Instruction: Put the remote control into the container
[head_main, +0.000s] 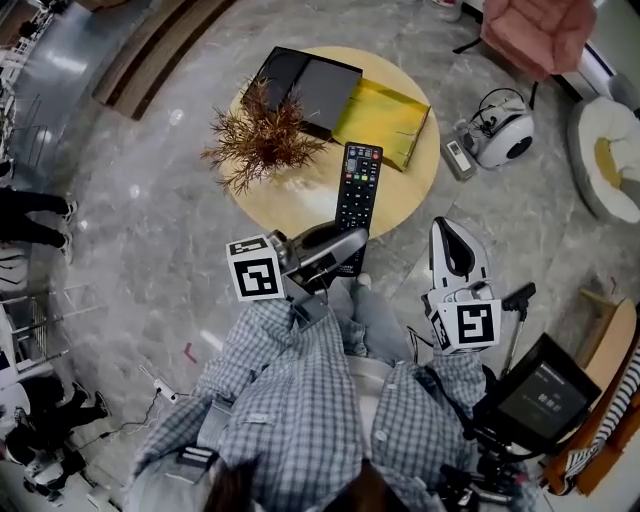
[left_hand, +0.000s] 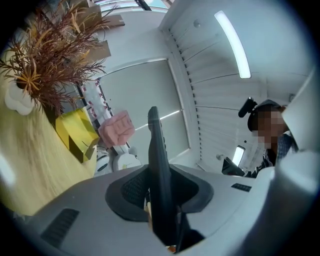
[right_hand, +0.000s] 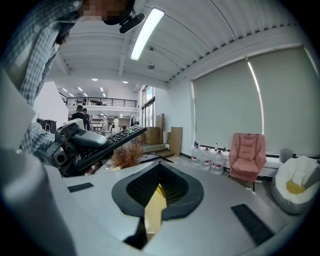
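Note:
The black remote control (head_main: 358, 190) sticks out over the round yellow table (head_main: 290, 205), its near end pinched in my left gripper (head_main: 340, 248), which is shut on it. In the left gripper view the remote (left_hand: 156, 165) stands edge-on between the pads of that gripper (left_hand: 160, 197). The black container (head_main: 303, 85) lies open at the table's far side, beyond the remote's tip. My right gripper (head_main: 448, 232) hangs off the table's right edge, shut and empty; its pads (right_hand: 172, 192) meet in the right gripper view, where the remote (right_hand: 112, 139) shows at the left.
A dried brown plant (head_main: 258, 135) stands left of the remote, close to the container. A yellow bag (head_main: 385, 120) lies right of the container. A white device (head_main: 505, 135), a pink armchair (head_main: 540, 30) and a screen on a stand (head_main: 540, 400) are on the floor around.

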